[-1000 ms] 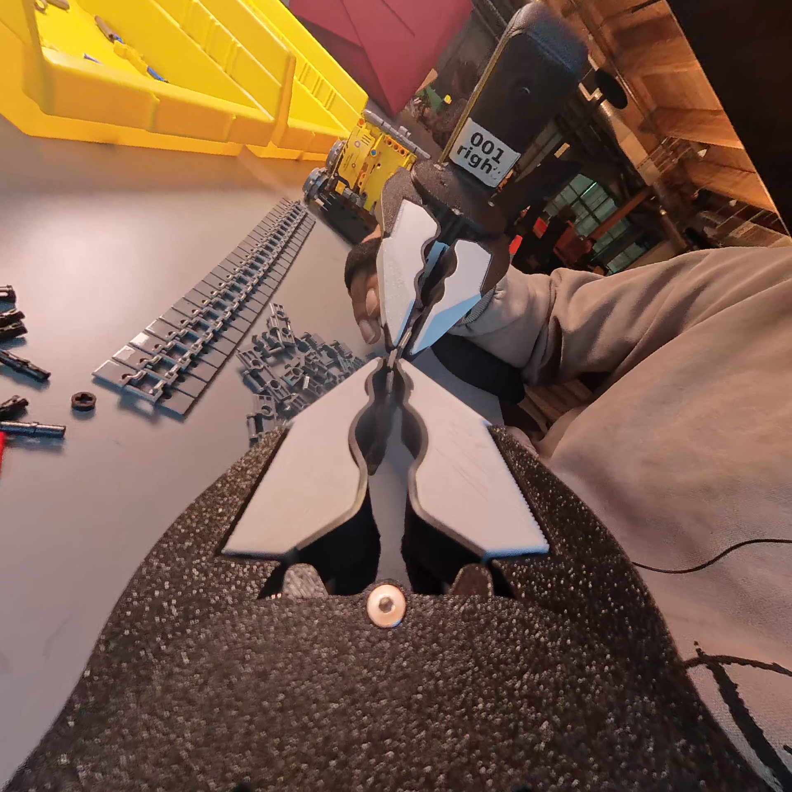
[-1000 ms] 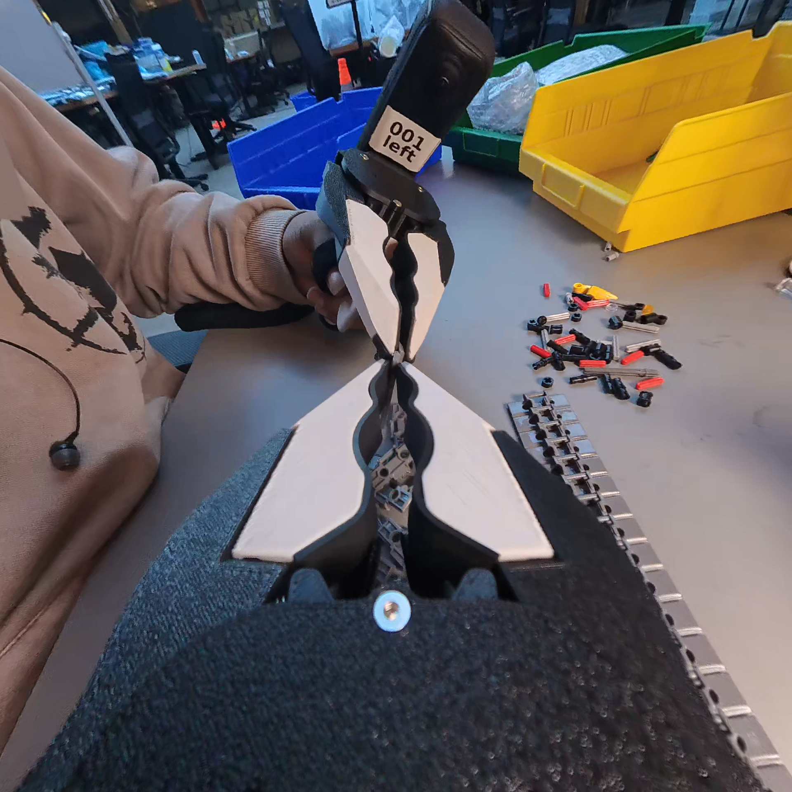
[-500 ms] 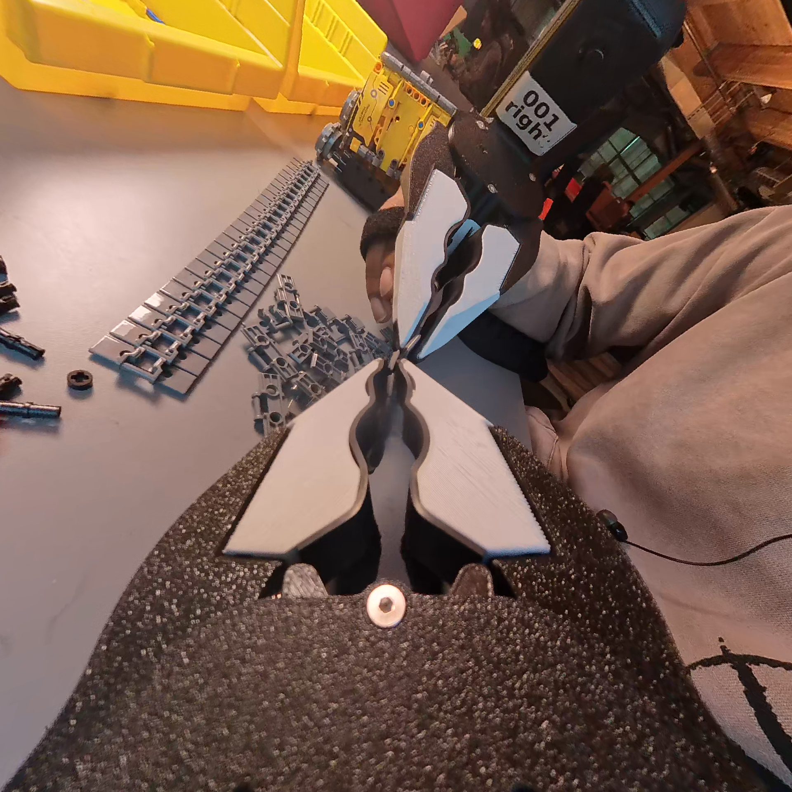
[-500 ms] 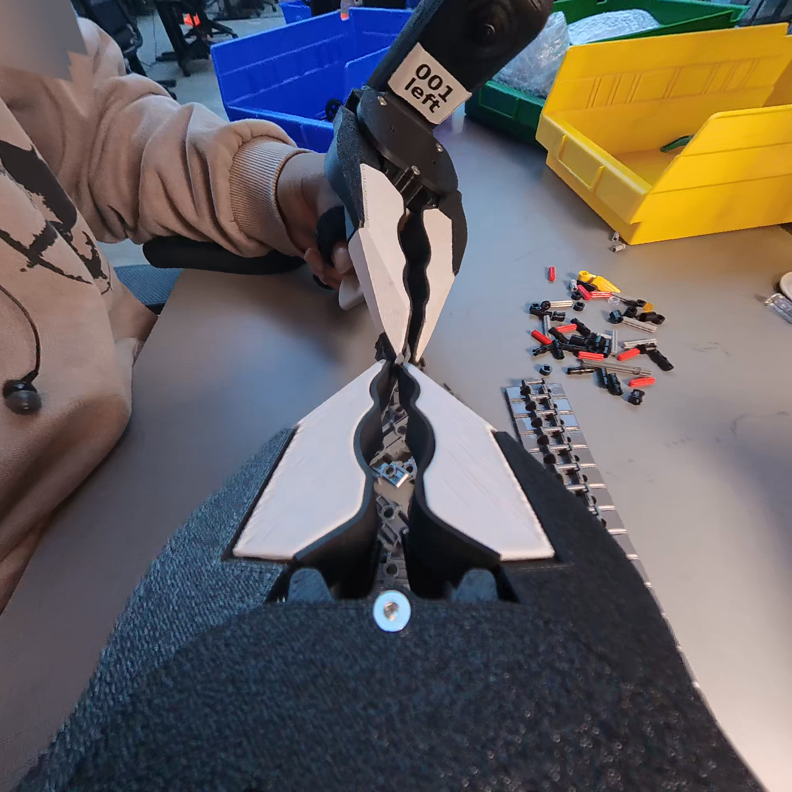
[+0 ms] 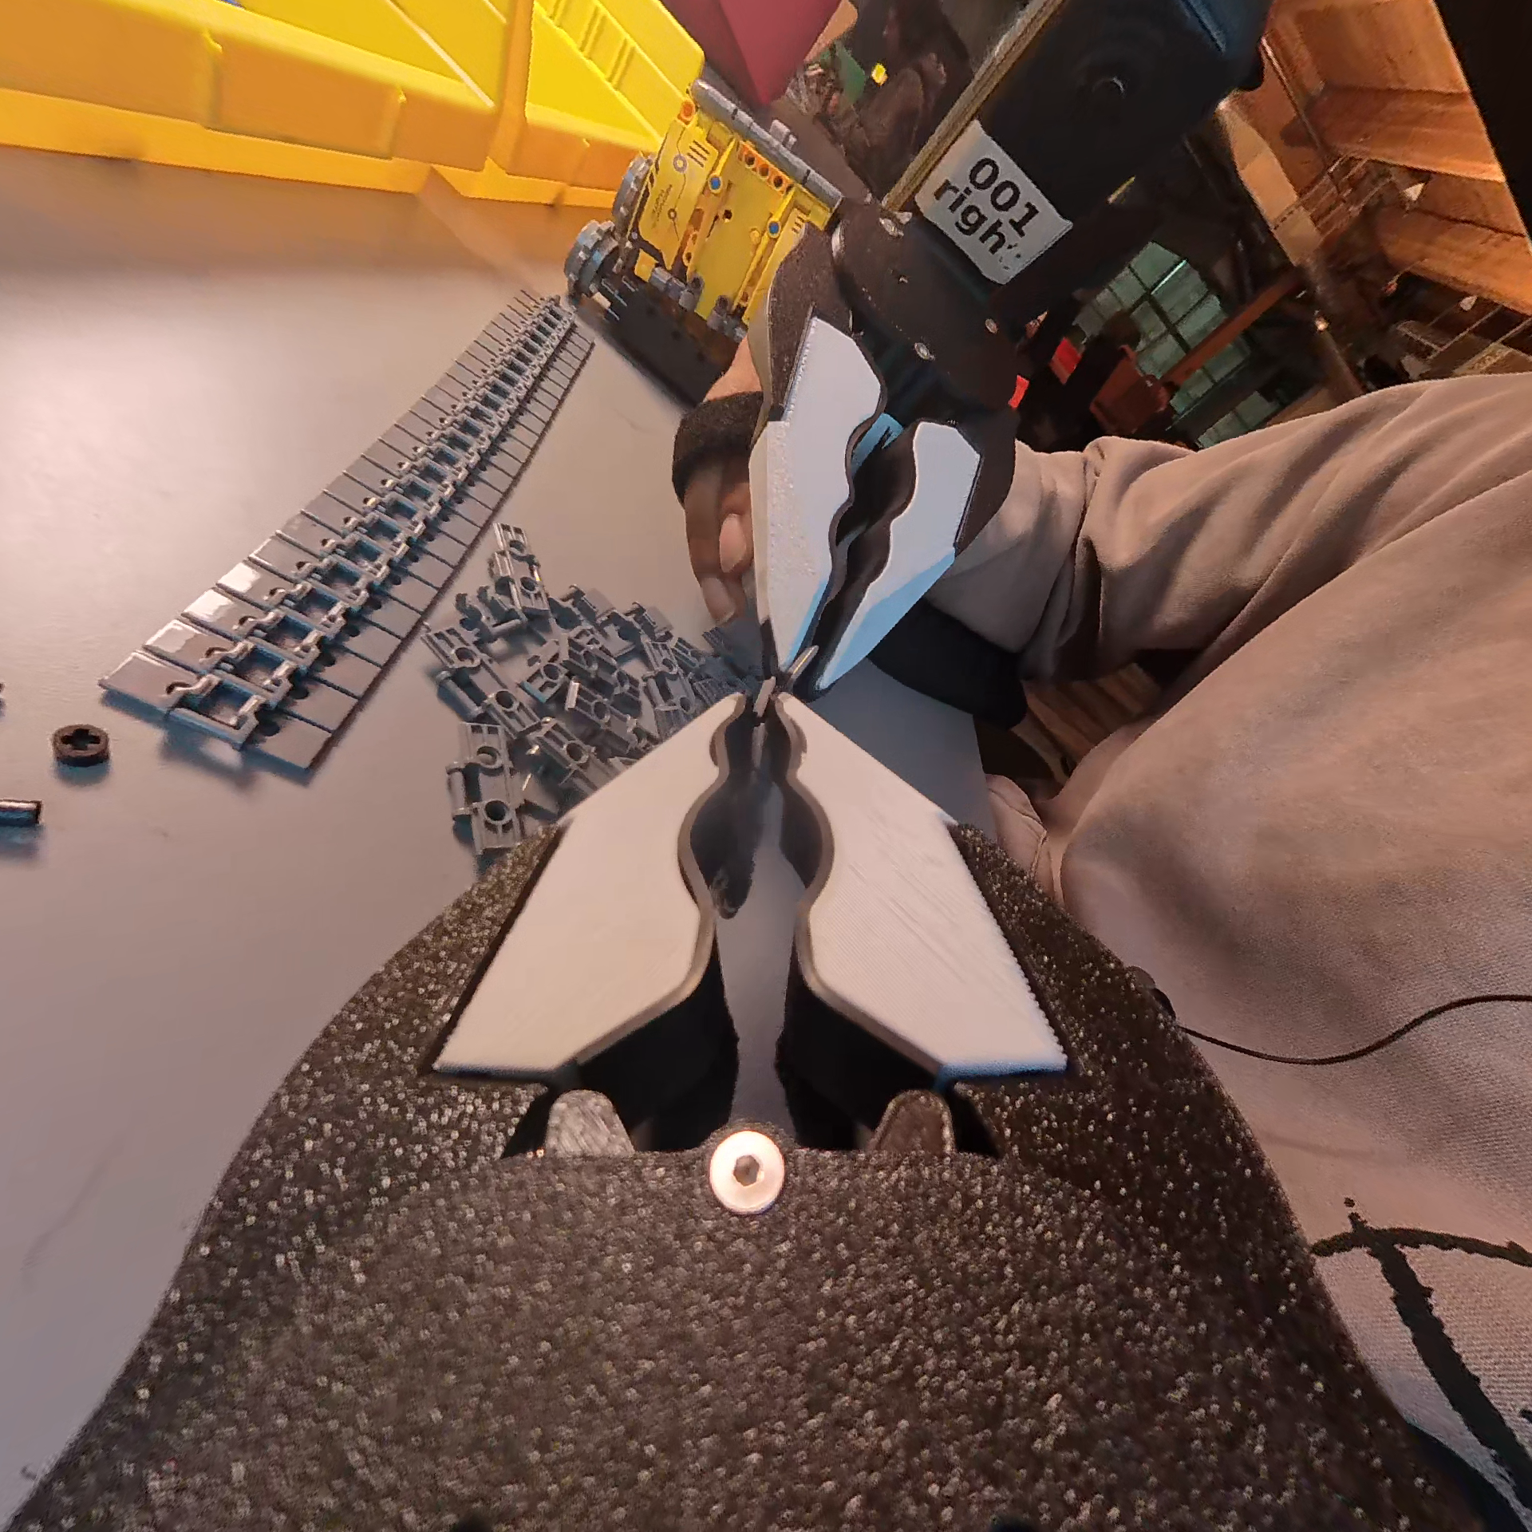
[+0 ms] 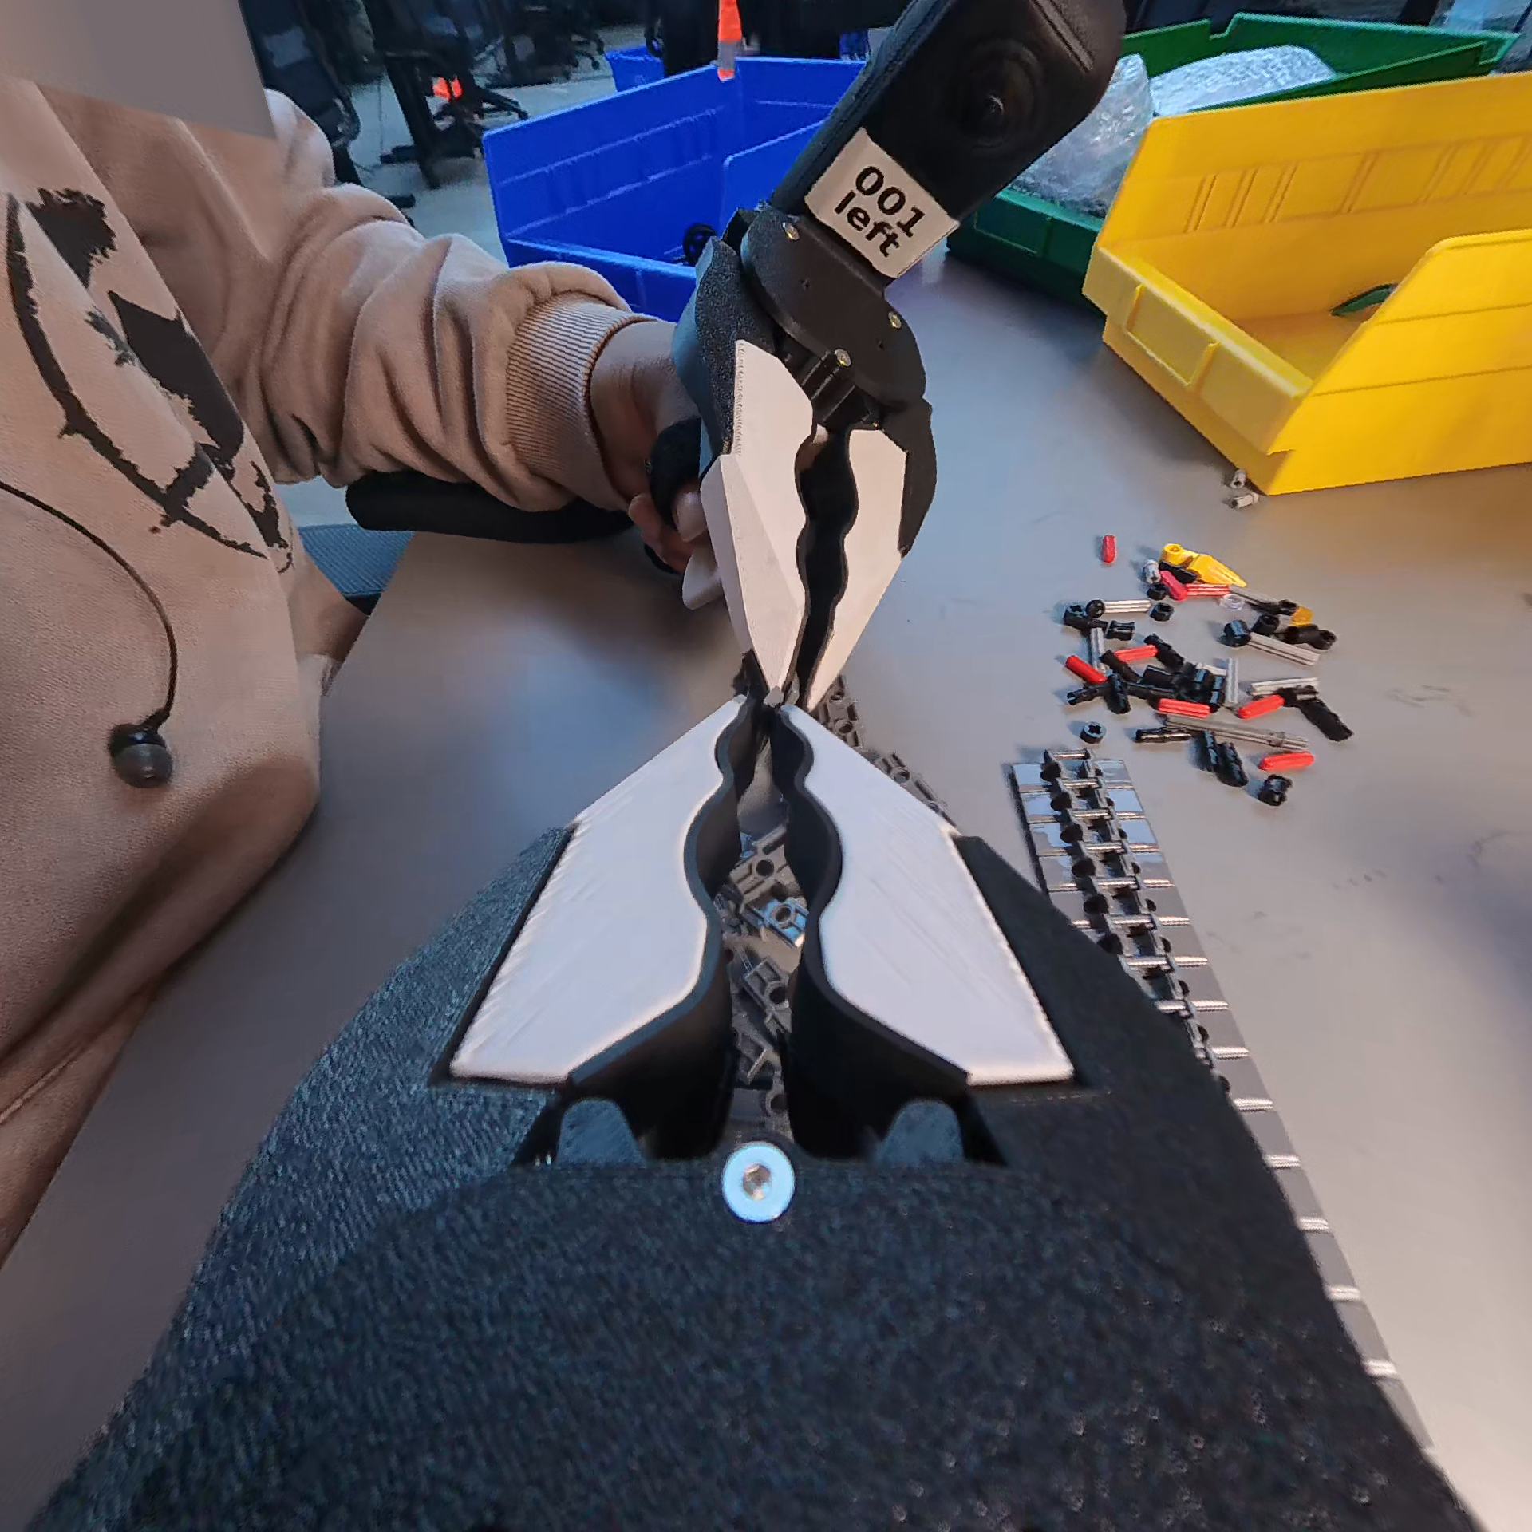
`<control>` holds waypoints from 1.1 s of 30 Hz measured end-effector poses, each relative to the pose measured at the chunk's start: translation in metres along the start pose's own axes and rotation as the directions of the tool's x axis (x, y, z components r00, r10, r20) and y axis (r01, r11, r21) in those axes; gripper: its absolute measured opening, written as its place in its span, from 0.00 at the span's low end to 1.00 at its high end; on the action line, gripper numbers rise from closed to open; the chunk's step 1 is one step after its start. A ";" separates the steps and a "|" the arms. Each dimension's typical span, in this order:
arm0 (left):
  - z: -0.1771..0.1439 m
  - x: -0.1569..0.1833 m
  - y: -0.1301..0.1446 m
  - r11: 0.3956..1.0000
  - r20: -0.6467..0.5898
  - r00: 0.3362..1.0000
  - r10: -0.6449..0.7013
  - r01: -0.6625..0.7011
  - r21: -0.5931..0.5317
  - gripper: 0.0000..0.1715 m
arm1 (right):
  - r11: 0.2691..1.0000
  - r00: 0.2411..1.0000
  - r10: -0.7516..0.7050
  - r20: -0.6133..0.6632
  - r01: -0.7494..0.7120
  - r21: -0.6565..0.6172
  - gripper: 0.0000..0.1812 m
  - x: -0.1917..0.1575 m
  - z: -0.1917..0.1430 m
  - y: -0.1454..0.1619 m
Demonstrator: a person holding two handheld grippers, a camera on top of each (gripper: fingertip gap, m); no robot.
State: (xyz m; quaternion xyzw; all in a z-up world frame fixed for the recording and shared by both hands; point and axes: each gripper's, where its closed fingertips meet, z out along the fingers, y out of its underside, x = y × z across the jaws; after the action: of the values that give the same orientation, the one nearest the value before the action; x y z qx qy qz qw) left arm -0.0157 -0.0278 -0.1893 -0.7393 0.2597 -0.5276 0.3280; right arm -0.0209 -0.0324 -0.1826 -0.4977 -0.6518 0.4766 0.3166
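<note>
Two grippers tip to tip, left gripper (image 5: pixel 764 711) and right gripper (image 6: pixel 767 711) fingers pinched on small grey pieces, above grey plastic links (image 5: pixel 572 671).

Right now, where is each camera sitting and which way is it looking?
Left wrist view: sits on the left gripper, looking along its fingers at the right gripper; a hand and tan sleeve show.
Right wrist view: sits on the right gripper, facing the left gripper; a hand and sleeve show.
Shared: both grippers tip to tip, the pile of grey links, the grey track strip, the table.
</note>
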 end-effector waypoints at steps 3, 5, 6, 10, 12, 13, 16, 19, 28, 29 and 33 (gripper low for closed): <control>0.000 0.001 -0.002 1.000 -0.007 1.000 -0.005 0.006 0.012 0.01 | 1.000 1.000 0.013 0.013 -0.014 0.026 0.00 -0.001 -0.002 -0.004; 0.006 -0.015 0.002 1.000 0.085 0.996 0.004 -0.002 -0.017 0.01 | 0.989 0.974 0.010 0.225 -0.044 0.144 0.00 -0.043 0.003 -0.030; 0.012 -0.008 0.001 1.000 0.049 0.999 0.014 -0.013 -0.024 0.01 | 0.995 0.957 -0.071 0.280 0.049 0.085 0.00 -0.065 0.019 -0.022; -0.003 -0.004 -0.012 0.998 0.058 0.998 0.038 -0.041 0.054 0.01 | 0.990 0.993 -0.061 0.102 0.047 0.132 0.00 -0.024 -0.013 -0.035; -0.009 -0.011 -0.018 0.997 0.057 0.998 -0.004 -0.001 0.079 0.01 | 0.990 0.996 -0.030 0.089 0.018 0.136 0.00 -0.020 -0.017 -0.036; -0.009 -0.011 -0.018 0.996 0.042 0.999 -0.019 0.016 0.083 0.01 | 0.995 0.996 -0.028 0.079 0.020 0.102 0.00 -0.016 -0.017 -0.030; -0.009 -0.011 -0.018 0.995 0.020 0.999 -0.039 0.037 0.091 0.01 | 1.000 0.999 0.020 0.039 -0.021 0.018 0.01 -0.001 -0.020 -0.012; -0.009 -0.007 -0.017 0.995 -0.006 0.999 -0.044 0.044 0.094 0.01 | 0.995 0.999 0.052 0.016 -0.050 -0.085 0.06 0.009 -0.019 0.014; 0.001 0.010 -0.011 0.998 -0.066 0.998 0.005 -0.001 0.060 0.01 | 0.991 0.989 0.131 0.063 -0.130 -0.011 0.08 0.000 -0.001 0.002; 0.001 0.011 -0.012 0.998 -0.067 0.998 0.011 -0.007 0.063 0.01 | 0.992 0.990 0.128 0.057 -0.128 -0.007 0.04 0.000 0.000 0.002; -0.003 0.022 -0.020 0.994 -0.114 0.993 0.042 -0.031 0.104 0.04 | 0.990 0.989 0.125 0.076 -0.130 0.057 0.03 0.000 -0.005 -0.010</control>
State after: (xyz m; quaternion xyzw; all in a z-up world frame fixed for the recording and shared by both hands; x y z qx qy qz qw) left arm -0.0116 -0.0317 -0.1601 -0.6848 0.2646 -0.5761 0.3593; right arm -0.0201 -0.0318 -0.1717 -0.5108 -0.6146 0.5336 0.2769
